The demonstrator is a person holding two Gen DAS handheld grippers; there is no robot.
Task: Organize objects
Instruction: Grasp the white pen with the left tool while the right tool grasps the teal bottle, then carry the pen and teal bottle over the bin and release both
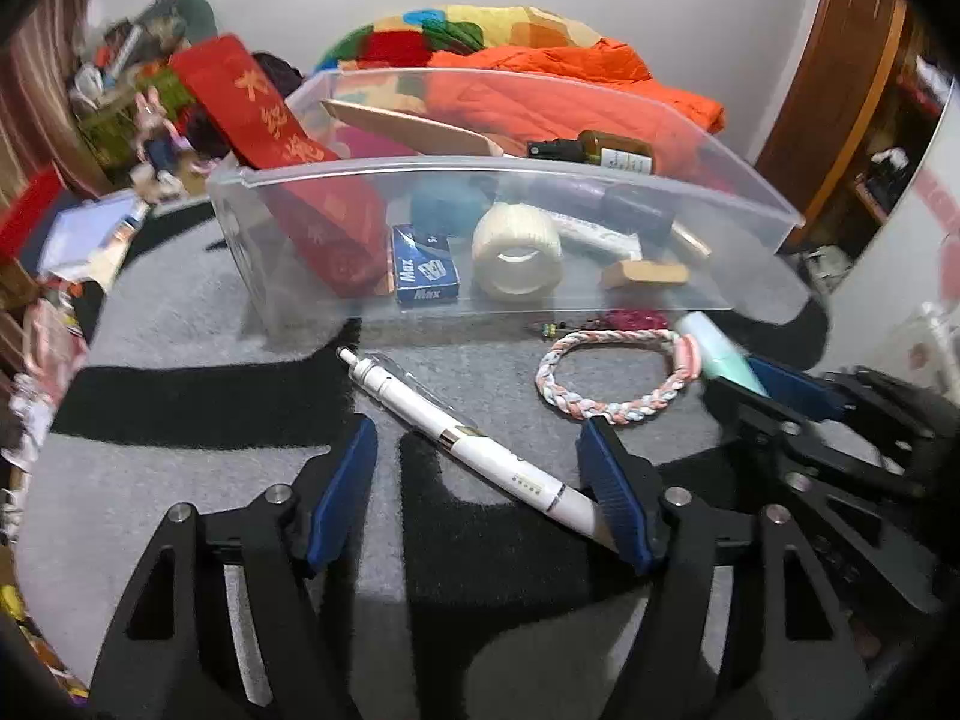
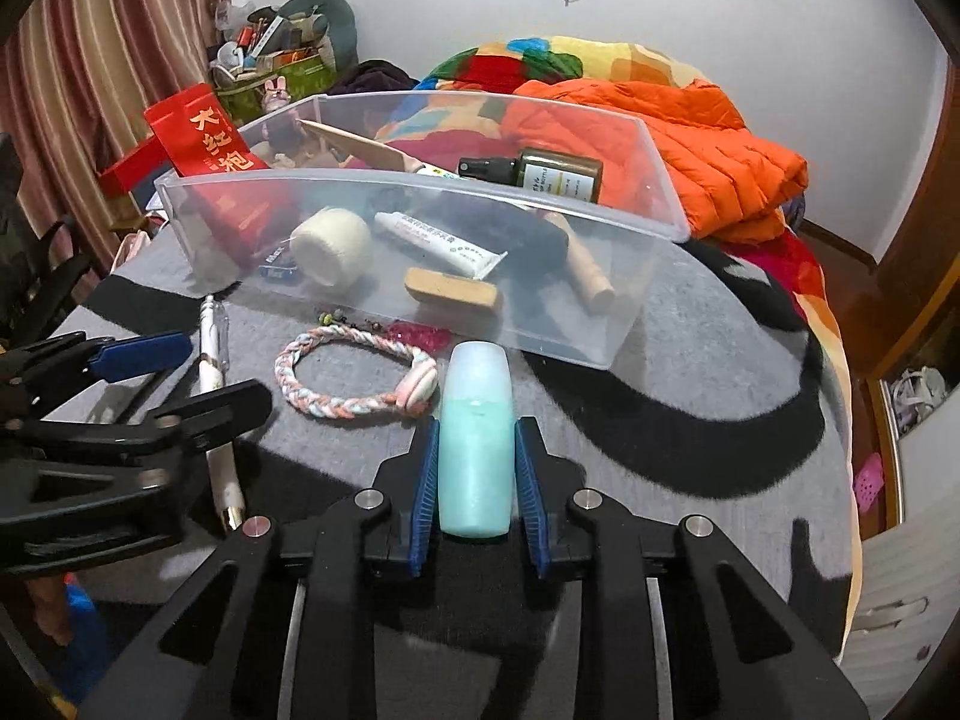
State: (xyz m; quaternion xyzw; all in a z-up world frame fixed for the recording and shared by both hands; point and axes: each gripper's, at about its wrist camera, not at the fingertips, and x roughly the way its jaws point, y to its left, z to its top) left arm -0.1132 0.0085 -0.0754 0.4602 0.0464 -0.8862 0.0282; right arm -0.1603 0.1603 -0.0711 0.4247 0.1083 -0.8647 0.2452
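Note:
A pale teal bottle (image 2: 474, 450) lies on the grey-and-black blanket with my right gripper (image 2: 477, 426) shut on its sides; from the left wrist its top (image 1: 714, 348) pokes out of that gripper (image 1: 756, 387). My left gripper (image 1: 477, 429) is open over a white pen (image 1: 474, 444) that lies slantwise between the fingers, its near end by the right finger. From the right wrist, the pen (image 2: 210, 372) runs under the left gripper (image 2: 198, 372). A braided pink-and-white bracelet (image 1: 606, 372) (image 2: 348, 372) lies between the two grippers. Just beyond stands the clear plastic bin (image 1: 480, 171) (image 2: 420, 192).
The bin holds a red box (image 1: 282, 120), a blue staples box (image 1: 423, 267), a tape roll (image 1: 519, 252), a white tube (image 2: 438, 243), a wooden block (image 2: 450, 294) and a dark spray bottle (image 2: 540, 174). A pink beaded trinket (image 2: 420, 336) lies at the bin's front wall. An orange jacket (image 2: 690, 138) is heaped behind.

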